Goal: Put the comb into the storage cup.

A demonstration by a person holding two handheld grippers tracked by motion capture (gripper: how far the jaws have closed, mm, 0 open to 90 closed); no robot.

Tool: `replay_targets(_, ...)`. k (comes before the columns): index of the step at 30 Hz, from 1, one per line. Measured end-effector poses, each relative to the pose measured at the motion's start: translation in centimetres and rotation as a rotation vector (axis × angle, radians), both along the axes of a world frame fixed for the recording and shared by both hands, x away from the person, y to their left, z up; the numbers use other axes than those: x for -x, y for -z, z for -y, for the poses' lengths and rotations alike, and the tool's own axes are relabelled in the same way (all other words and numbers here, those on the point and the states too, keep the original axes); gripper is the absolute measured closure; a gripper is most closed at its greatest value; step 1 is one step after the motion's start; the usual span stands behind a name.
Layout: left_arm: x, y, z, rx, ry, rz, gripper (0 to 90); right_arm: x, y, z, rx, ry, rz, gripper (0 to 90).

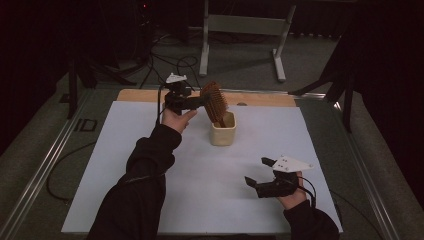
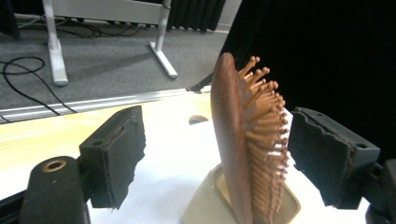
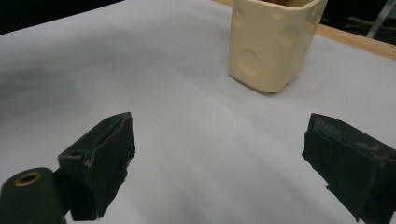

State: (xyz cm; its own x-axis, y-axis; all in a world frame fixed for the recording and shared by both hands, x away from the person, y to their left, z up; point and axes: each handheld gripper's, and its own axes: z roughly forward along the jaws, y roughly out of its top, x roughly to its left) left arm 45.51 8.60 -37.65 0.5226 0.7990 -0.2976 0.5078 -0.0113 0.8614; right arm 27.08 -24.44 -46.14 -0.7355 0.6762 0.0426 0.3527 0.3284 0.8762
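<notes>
Dark room, grey carpet floor, cables and a metal stand leg behind the table [image 1: 150, 95], which has a wooden far edge and a white sheet [image 1: 200, 175] over most of it. High view: cream cup [image 1: 222, 131] stands on the sheet past the middle, wooden hairbrush [image 1: 214, 102] upright in it, handle down inside, bristle head sticking out on top. Left gripper [image 1: 197, 101] is held up at the brush head, level with it, hand [image 1: 176, 119] beneath. Right gripper [image 1: 260, 172] sits low over the sheet near the front right, well apart from the cup.

Left gripper view gives what the high view cannot: brush [image 2: 233, 144] seen edge-on, smooth back to the left, bristles to the right, standing between the two black pads with a clear gap on the left side and a thin gap on the right, so the jaws are parted and not pressing it. Cup rim [image 2: 210, 196] shows at the bottom.

Right gripper view: jaws spread wide with nothing between, bare sheet [image 3: 187, 140] under them, cup [image 3: 271, 42] ahead showing round dimples on its sides that the high view is too small to tell.
</notes>
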Motion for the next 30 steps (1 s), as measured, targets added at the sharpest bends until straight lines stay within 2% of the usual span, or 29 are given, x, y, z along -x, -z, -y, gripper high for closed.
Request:
replay_targets(3, 0.1, 0.1, -0.8, 0.005, 0.014, -0.015, 14.4, 0.0, 0.0, -0.1, 0.001, 0.001, -0.003, 9.0)
replay_targets(7, 0.4, 0.4, -1.7, 0.032, 0.072, -0.025, 1.1, 0.0, 0.1, -0.1, 0.002, -0.004, -0.009, 8.7)
replay_targets(9, 0.6, 0.5, -2.0, 0.023, 0.077, -0.016, 0.8, -0.1, 0.1, -0.1, 0.0, -0.003, -0.009, 8.7)
replay_targets(14, 0.9, 0.8, -2.6, 0.02, 0.101, -0.021, 0.0, -0.1, 0.2, -0.2, 0.0, -0.002, -0.015, 8.6)
replay_targets(18, 1.0, 1.1, -2.9, 0.022, 0.133, -0.027, 0.0, -0.1, 0.3, -0.3, 0.001, -0.005, -0.014, 8.7)
replay_targets(19, 1.2, 1.3, -3.2, 0.013, 0.164, -0.028, 0.0, -0.1, 0.3, -0.3, 0.003, -0.006, -0.015, 8.7)
replay_targets(21, 1.4, 1.5, -3.3, 0.004, 0.181, -0.025, 0.0, -0.1, 0.3, -0.3, 0.006, -0.004, -0.017, 8.7)
replay_targets(25, 1.9, 1.7, -3.7, -0.028, 0.199, -0.011, 0.0, -0.1, 0.3, -0.3, 0.006, -0.004, -0.02, 8.7)
replay_targets(30, 2.4, 2.0, -4.3, -0.033, 0.203, -0.011, 0.0, -0.1, 0.4, -0.3, 0.004, -0.008, -0.023, 8.7)
